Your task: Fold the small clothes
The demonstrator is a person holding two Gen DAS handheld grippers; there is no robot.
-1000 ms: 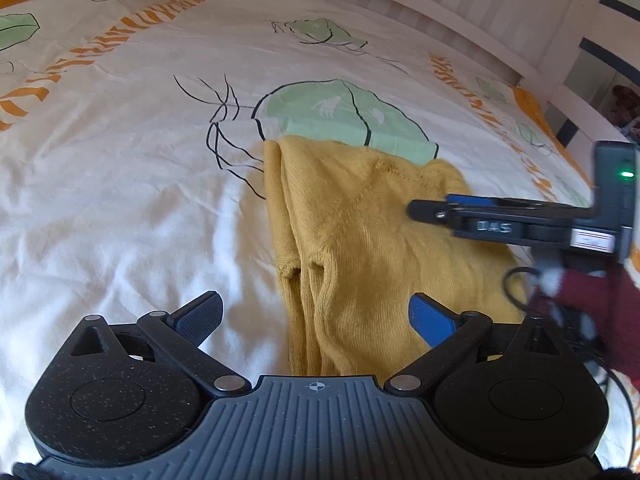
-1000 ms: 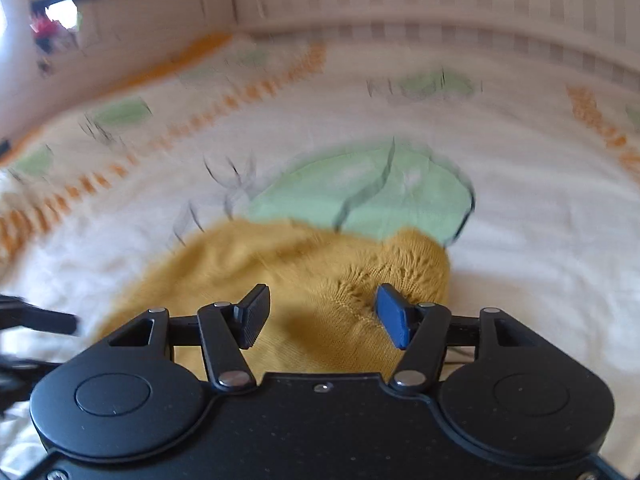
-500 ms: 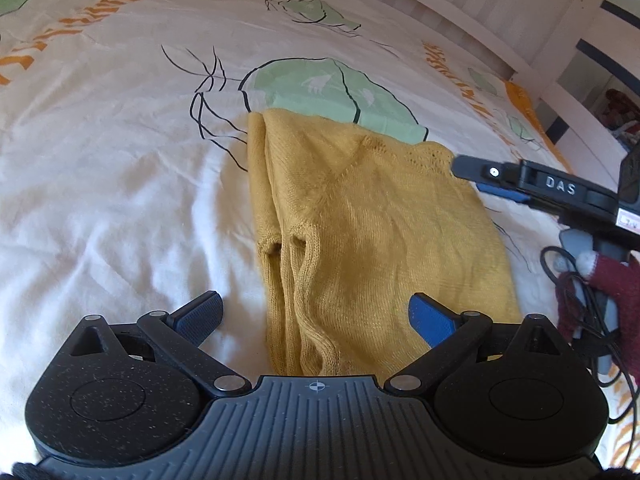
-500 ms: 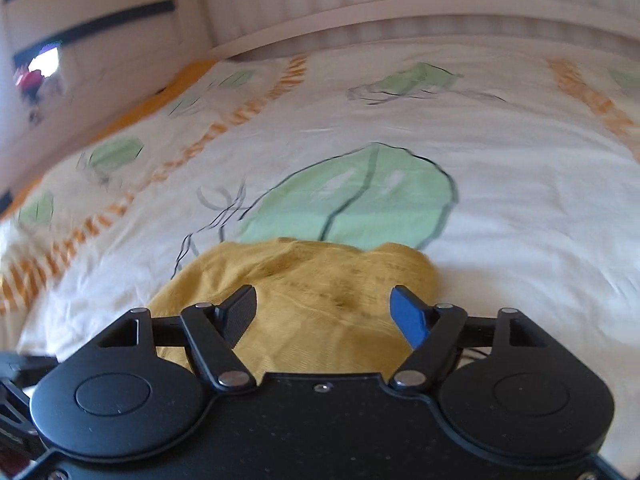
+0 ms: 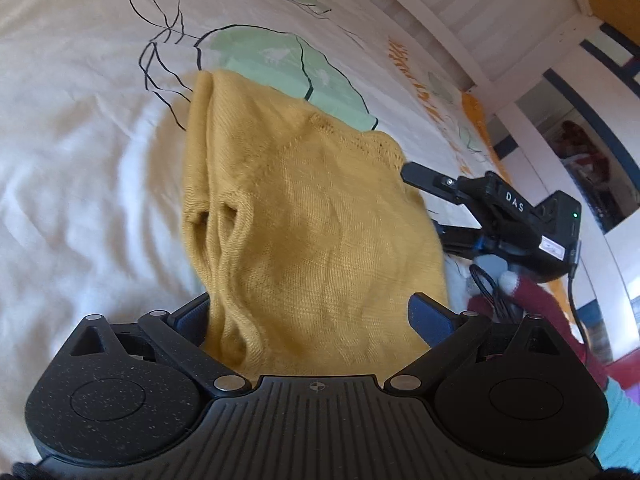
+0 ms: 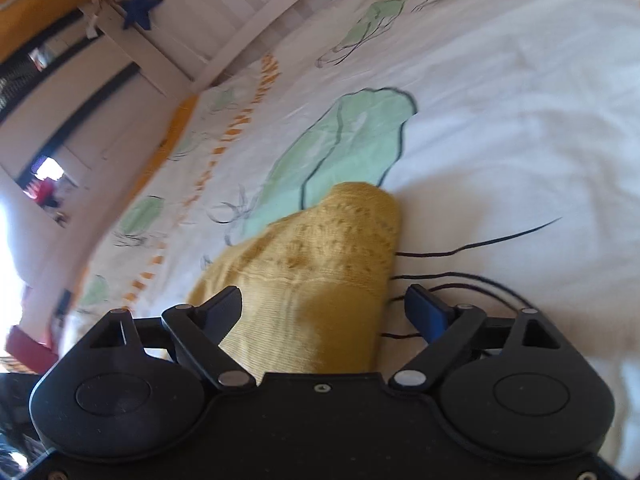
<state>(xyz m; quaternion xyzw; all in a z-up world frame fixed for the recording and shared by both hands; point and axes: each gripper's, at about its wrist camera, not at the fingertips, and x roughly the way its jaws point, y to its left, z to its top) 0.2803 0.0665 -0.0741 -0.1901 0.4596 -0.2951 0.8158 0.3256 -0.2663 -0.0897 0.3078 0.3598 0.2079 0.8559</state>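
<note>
Mustard knit top (image 5: 312, 232) half-folded on bed (image 5: 80, 200). Left gripper (image 5: 312, 312) spread, straddling hem; right gripper (image 6: 324, 304) opening over neckline. Risk: snagging loose knit, dragging fold apart.

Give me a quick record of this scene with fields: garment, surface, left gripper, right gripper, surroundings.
garment: yellow knit top, partly folded, lying flat
surface: white bed cover printed with green leaves and orange marks
left gripper: fingers apart, astride the near end of the top, not pinching it
right gripper: fingers opening, the top's far corner between them, not pinched
surroundings: white slatted bed rail with a blue star hanging on it
</note>
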